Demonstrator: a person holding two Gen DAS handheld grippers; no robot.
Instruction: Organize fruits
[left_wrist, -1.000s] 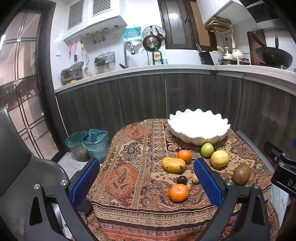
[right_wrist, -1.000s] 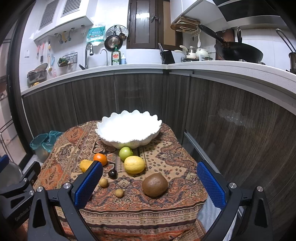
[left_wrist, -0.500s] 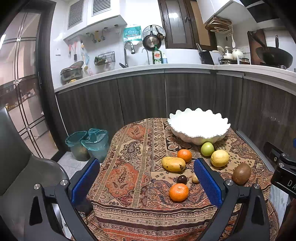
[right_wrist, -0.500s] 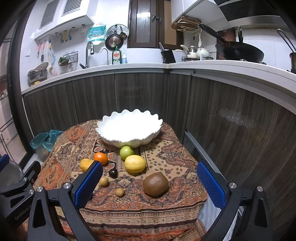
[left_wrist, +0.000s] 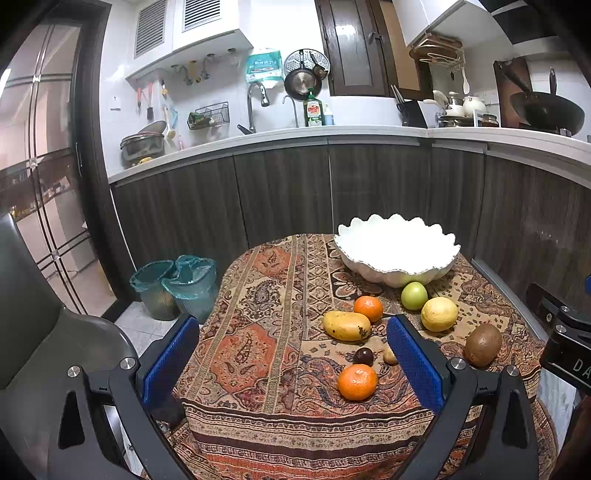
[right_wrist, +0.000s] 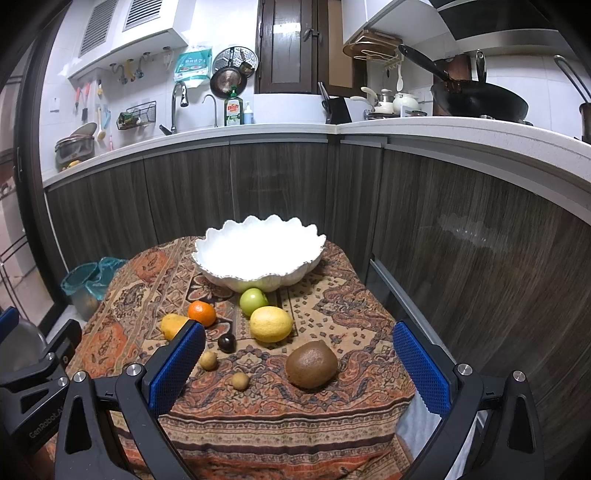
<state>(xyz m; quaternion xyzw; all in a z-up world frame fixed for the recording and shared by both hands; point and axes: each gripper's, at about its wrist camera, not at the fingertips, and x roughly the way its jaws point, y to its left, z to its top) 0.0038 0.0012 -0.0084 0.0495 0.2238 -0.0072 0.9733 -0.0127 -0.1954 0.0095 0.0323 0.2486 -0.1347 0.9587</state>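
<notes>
A white scalloped bowl (left_wrist: 397, 251) (right_wrist: 258, 254) stands empty at the far side of the cloth-covered table (left_wrist: 258, 332). In front of it lie a green apple (right_wrist: 253, 301), a lemon (right_wrist: 270, 324), a kiwi (right_wrist: 311, 364), a mango (left_wrist: 346, 325), two oranges (left_wrist: 368, 308) (left_wrist: 357, 381), a dark plum (right_wrist: 226, 342) and two small brown fruits (right_wrist: 208, 360) (right_wrist: 239, 380). My left gripper (left_wrist: 291, 362) hangs open above the table's near edge, left of the fruits. My right gripper (right_wrist: 299, 365) is open too, with the kiwi seen between its fingers but apart from them.
Dark kitchen cabinets (right_wrist: 280, 192) curve behind and to the right of the table, close to its right edge. Two bins with green liners (left_wrist: 177, 284) stand on the floor at the left. A grey chair (left_wrist: 44, 332) is at the near left.
The right wrist view has shifted slightly closer to the table; the fruits and the left gripper have not moved.
</notes>
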